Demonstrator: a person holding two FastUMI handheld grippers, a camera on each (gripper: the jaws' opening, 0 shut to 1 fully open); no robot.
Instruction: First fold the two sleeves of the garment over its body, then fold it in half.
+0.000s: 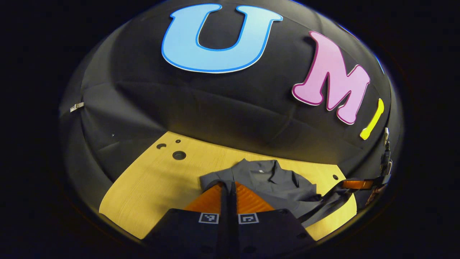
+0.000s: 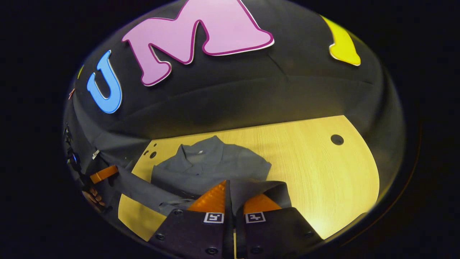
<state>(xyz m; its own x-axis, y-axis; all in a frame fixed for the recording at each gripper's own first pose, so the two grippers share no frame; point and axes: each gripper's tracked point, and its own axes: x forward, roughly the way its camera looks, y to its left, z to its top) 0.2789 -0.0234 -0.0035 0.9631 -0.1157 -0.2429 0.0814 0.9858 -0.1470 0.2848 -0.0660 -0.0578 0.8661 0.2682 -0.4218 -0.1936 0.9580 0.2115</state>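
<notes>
Left gripper (image 1: 228, 187) and right gripper (image 2: 230, 196): dark matte angular bodies, each carrying two square black-and-white coded markers; round screws along the right body's lower edge.

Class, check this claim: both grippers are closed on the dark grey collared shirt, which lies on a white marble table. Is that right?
Not quite. The left gripper and right gripper do pinch the dark grey collared shirt, but the right gripper view shows a light wooden table, not white marble.

— What is carrying everything?
— A pale wood-grain worktop (image 2: 305, 169) with round holes (image 2: 337, 139) in it is sitting against the black cloth wall.
— And what is lying on it?
— A grey collared shirt (image 2: 208, 167) is lying flat, collar toward the wall.
</notes>
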